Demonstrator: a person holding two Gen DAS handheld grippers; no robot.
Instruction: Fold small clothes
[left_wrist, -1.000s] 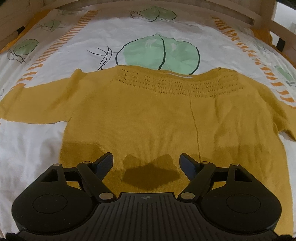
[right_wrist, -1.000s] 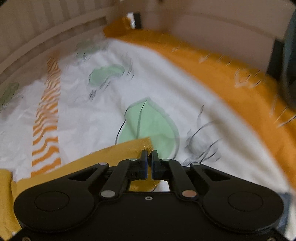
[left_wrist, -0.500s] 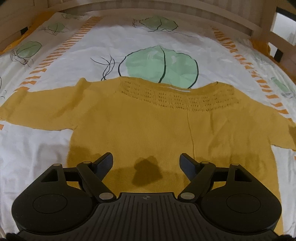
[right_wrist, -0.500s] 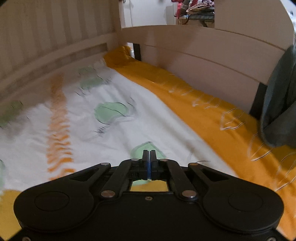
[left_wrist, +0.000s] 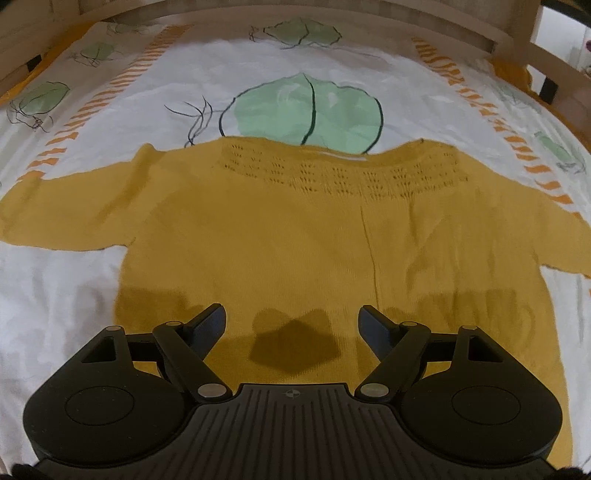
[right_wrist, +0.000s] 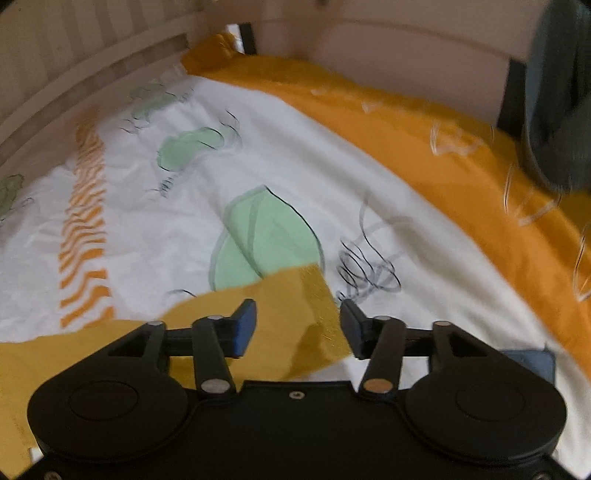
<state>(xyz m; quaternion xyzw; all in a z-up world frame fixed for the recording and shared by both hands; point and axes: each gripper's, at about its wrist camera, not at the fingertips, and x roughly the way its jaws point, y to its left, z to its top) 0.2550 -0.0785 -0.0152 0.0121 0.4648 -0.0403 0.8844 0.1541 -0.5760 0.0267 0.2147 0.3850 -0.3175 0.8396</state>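
Observation:
A mustard-yellow knitted sweater (left_wrist: 295, 236) lies flat on the bed, neckline away from me, both sleeves spread out sideways. My left gripper (left_wrist: 293, 325) hovers open over the sweater's lower hem with nothing between its fingers. In the right wrist view the end of the sweater's sleeve (right_wrist: 299, 314) lies on the sheet between the fingers of my right gripper (right_wrist: 297, 328). Its jaws are opening and the pads stand apart from the cloth.
The bed has a white sheet (left_wrist: 110, 110) printed with green leaves and orange stripes. A wooden rail (left_wrist: 295, 11) runs round it. An orange blanket (right_wrist: 424, 155) lies along the right side, and a dark grey cloth (right_wrist: 557, 110) hangs over the rail.
My right gripper was shut on the sleeve end, lifted and swung with it, then came back down and opened, leaving the sleeve on the sheet. The left gripper stayed open and hardly moved.

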